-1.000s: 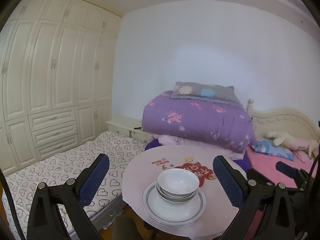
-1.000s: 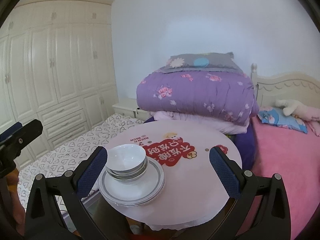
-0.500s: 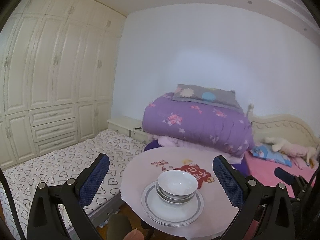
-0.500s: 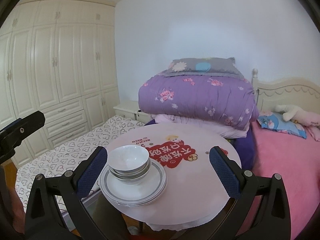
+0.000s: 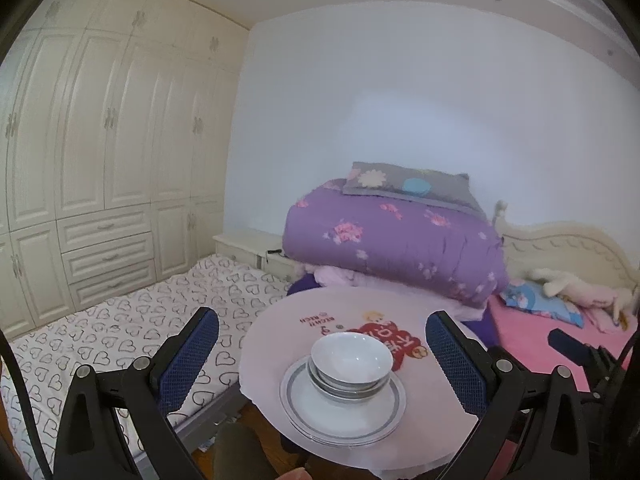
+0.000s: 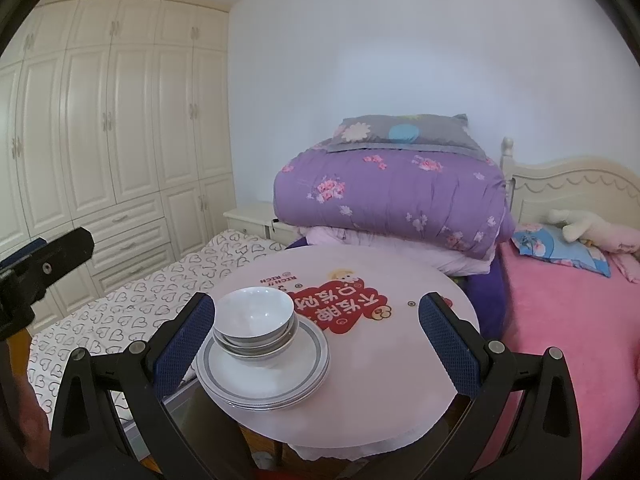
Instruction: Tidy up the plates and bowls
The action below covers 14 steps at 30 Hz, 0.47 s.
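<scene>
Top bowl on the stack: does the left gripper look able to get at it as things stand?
Probably yes. The left gripper is open and empty, the top bowl shows between its fingers, and nothing lies between them. It hangs short of the table, so it must advance.

bowls [image 6: 256, 316] stacked on plates [image 6: 276, 376] at table's [image 6: 400, 352] near-left edge, folded quilt [image 6: 392, 200] behind.

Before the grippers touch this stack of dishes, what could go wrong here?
1. The plates sit near the round table's front-left edge; a push could slide them off.
2. The bowls are nested on the plates, so lifting the top one might drag or tip the others.
3. The left gripper and right gripper, both open, face one stack and might collide.
</scene>
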Motion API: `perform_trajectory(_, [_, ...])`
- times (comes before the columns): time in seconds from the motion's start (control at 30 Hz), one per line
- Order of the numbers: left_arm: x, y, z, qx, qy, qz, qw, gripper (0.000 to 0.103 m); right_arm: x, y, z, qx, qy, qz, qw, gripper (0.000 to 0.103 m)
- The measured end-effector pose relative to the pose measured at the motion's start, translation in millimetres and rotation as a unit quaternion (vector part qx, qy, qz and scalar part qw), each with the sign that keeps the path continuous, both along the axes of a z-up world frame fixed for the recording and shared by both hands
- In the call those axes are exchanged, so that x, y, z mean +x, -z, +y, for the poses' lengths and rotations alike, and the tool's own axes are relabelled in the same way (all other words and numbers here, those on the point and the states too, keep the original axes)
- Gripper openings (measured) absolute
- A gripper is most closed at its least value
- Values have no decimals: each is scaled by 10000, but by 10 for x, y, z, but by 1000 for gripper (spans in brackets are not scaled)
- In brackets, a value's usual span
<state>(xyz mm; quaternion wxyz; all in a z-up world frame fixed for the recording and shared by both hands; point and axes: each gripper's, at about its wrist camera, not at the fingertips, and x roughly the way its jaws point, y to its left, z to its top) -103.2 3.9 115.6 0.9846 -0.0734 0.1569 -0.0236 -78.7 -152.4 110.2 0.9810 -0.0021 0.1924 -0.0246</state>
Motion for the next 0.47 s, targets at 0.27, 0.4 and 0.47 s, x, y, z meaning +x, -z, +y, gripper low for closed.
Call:
perform_trajectory(0.27, [3,-17,-41,111,25,5,9999,102,2,19,-1,-1,12,18,10000,103])
perform_trajectory(0.4, [-21,3,-56,105,38,-16,9999,102,5,23,-9,2,17,21,10000,103])
perform_trajectory(0.47, [-26,3,-65,128,16,-27,9999,102,4,22,-10,0,20,20,10000,103])
